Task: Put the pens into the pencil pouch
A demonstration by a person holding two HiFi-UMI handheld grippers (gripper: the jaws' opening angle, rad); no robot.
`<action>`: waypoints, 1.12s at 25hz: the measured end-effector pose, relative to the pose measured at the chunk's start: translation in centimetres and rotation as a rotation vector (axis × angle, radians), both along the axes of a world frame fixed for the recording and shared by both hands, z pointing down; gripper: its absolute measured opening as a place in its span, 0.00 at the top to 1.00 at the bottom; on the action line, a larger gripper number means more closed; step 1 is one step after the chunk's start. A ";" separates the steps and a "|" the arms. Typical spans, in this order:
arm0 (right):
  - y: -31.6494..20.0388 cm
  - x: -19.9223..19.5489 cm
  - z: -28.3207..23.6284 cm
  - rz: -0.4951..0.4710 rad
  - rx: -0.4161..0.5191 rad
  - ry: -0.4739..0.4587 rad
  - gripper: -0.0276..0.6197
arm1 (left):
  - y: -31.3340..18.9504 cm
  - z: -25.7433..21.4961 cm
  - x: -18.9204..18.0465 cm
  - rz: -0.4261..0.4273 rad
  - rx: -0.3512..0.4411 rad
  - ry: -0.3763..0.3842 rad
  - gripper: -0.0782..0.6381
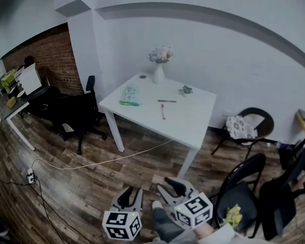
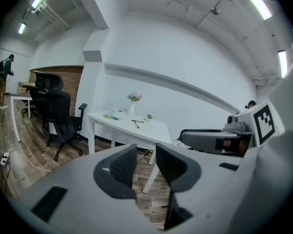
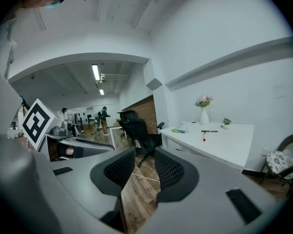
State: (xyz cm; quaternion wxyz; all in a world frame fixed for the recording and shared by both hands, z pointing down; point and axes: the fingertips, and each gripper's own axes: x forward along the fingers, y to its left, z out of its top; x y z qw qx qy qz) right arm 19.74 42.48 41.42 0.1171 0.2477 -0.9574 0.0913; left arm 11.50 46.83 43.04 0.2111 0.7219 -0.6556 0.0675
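Head view: red pen (image 1: pixel 162 111) on table (image 1: pixel 194 117).

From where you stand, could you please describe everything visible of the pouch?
The pouch is pale and flat, with a faint greenish print; it looks like soft fabric. It lies on the table near its left end. A green pen lies along its near edge, touching or just beside. Whether it is open I cannot tell.

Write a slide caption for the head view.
Left gripper and right gripper, both open and empty, short of the white table where the red pen, black pen and pencil pouch lie.
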 end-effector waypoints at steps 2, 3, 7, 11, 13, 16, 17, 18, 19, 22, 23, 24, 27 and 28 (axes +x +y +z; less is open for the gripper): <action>-2.4 -1.2 -0.2 -0.013 0.002 0.000 0.79 | -2.4 -0.3 -1.2 -0.012 0.005 -0.007 0.75; -3.6 -1.7 -0.4 -0.018 0.005 -0.002 0.79 | -3.7 -0.6 -1.8 -0.014 0.008 -0.010 0.75; -9.2 -3.9 -1.3 -0.040 0.018 -0.012 0.79 | -9.0 -1.8 -3.8 -0.023 0.023 -0.018 0.75; -14.3 -5.8 -2.2 -0.059 0.030 -0.030 0.79 | -14.3 -3.0 -5.9 -0.032 0.033 -0.039 0.75; -16.8 -6.7 -2.4 -0.066 0.029 -0.034 0.79 | -17.0 -3.5 -6.6 -0.033 0.042 -0.047 0.75; -20.0 -7.3 -2.6 -0.067 0.020 -0.032 0.79 | -20.7 -3.9 -7.1 -0.028 0.042 -0.054 0.75; -20.9 -7.5 -2.6 -0.067 0.019 -0.031 0.79 | -21.7 -4.0 -7.2 -0.025 0.040 -0.057 0.75; -21.7 -7.7 -2.6 -0.067 0.017 -0.032 0.79 | -22.6 -4.0 -7.3 -0.022 0.037 -0.060 0.75; -22.5 -7.9 -2.5 -0.067 0.015 -0.035 0.79 | -23.3 -3.9 -7.4 -0.020 0.032 -0.061 0.75; -23.8 -8.2 -2.0 -0.069 -0.007 -0.042 0.79 | -25.1 -3.3 -7.6 -0.011 0.003 -0.064 0.75; -24.2 -8.3 -1.6 -0.069 -0.025 -0.040 0.79 | -25.7 -3.2 -7.8 -0.008 -0.007 -0.065 0.75; -24.6 -8.4 -1.2 -0.070 -0.044 -0.039 0.79 | -26.3 -3.0 -8.0 -0.004 -0.016 -0.065 0.75; -25.8 -8.9 -0.3 -0.069 -0.082 -0.041 0.79 | -28.0 -2.9 -8.8 0.005 -0.032 -0.069 0.75; -26.3 -9.1 -0.2 -0.062 -0.084 -0.045 0.79 | -28.6 -2.9 -9.1 0.008 -0.034 -0.072 0.75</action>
